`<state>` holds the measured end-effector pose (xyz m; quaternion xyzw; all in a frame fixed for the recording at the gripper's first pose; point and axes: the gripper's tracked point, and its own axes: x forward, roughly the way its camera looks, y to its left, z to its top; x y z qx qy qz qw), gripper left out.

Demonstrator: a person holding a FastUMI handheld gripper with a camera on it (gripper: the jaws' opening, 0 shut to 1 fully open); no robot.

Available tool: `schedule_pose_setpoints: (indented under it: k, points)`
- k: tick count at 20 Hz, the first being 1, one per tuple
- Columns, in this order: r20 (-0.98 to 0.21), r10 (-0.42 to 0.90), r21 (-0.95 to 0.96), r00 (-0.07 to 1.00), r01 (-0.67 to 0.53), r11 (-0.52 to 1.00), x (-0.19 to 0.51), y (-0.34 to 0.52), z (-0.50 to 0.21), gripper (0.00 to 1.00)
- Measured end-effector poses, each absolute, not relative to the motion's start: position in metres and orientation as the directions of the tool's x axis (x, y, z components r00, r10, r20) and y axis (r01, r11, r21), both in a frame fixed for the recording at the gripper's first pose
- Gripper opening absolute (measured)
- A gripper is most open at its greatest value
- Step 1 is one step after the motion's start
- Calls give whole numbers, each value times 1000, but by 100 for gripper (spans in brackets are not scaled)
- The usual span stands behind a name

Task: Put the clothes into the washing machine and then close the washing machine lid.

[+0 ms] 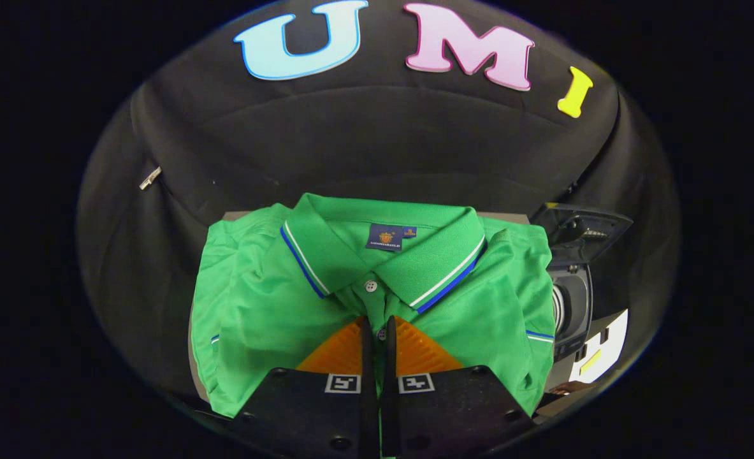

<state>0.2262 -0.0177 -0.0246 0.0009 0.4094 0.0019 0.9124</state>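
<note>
A folded green polo shirt (275, 306) with a blue-and-white striped collar lies flat on a grey surface (235, 215), collar away from me. My gripper (377, 324) is down on the shirt's button placket, just below the collar. Its fingers (345, 350) are drawn together with only a thin strip of green cloth showing between them. To the right of the shirt stands a small dark washing machine (574, 306). Its lid (584, 229) is raised and the round drum opening faces the shirt.
A white block with dark marks (606, 347) sits low beside the washing machine, on its right. Black cloth walls close the booth behind and to the left, with a small metal zip pull (150, 178) on the left wall.
</note>
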Motion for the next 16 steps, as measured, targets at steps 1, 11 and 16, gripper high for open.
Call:
schedule_pose_setpoints:
  k: [1, 11, 16]
  points:
    - [-715, 8, 7, 699, -5, 1000, 225, -16, -22, 7]
    - [-389, 2, -38, 921, -19, 999, 189, -4, 76, 6]
    - [-212, -32, -85, 977, 14, 996, 171, -5, 134, 6]
